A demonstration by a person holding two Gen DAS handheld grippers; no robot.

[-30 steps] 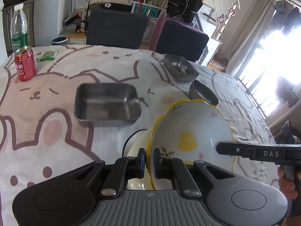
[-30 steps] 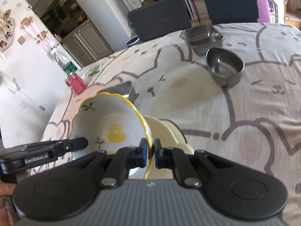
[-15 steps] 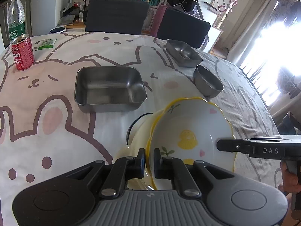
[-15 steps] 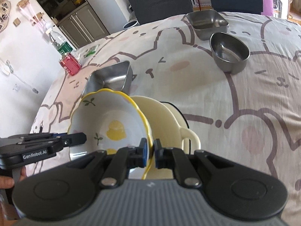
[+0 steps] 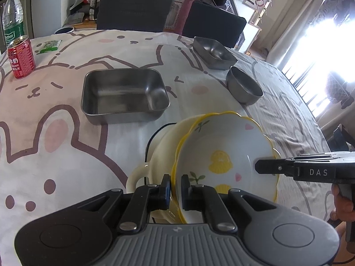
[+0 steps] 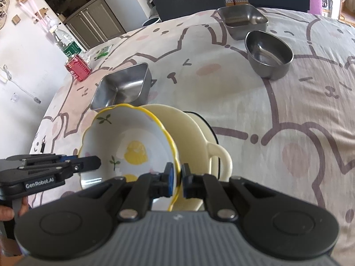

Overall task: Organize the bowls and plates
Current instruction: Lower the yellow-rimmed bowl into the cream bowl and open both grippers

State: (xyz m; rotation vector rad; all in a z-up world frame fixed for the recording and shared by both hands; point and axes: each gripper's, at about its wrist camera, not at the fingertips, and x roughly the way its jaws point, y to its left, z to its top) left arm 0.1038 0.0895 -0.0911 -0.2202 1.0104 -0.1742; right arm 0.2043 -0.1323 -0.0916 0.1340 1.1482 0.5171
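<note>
The yellow-rimmed bowl (image 5: 224, 157) is a white, scalloped dish with a bright yellow edge, a yellow chick painted in its well, small green sprigs and pink hearts around it. It is tilted up on edge, its inside facing the left wrist camera's right, and it sits partly inside a pale cream bowl (image 5: 164, 141) with a loop handle (the handle shows at about 7 o'clock of the pair in the left view). Both are in the near middle of the surface (image 5: 66, 146), which is covered by a cloth printed with pink-cheeked rabbits.

The left gripper (image 5: 176, 190) has its jaws closed on the yellow rim at the bowl's near edge. The right gripper (image 6: 176, 178) has its jaws closed on the rim at the opposite side; in the left view it enters from 3 o'clock, with part of a hand (image 5: 344, 204) below it.

Beyond the bowls, at 11 o'clock in the left view, lies a large steel tray (image 5: 124, 95), rectangular and empty. A round steel bowl (image 5: 244, 86) stands at 1 o'clock, with a small steel tray (image 5: 214, 52) just behind it. A red can (image 5: 21, 56) stands at 10 o'clock near the far left edge, a water bottle (image 5: 13, 20) close behind it and a green packet (image 5: 48, 45) beside them.
</note>
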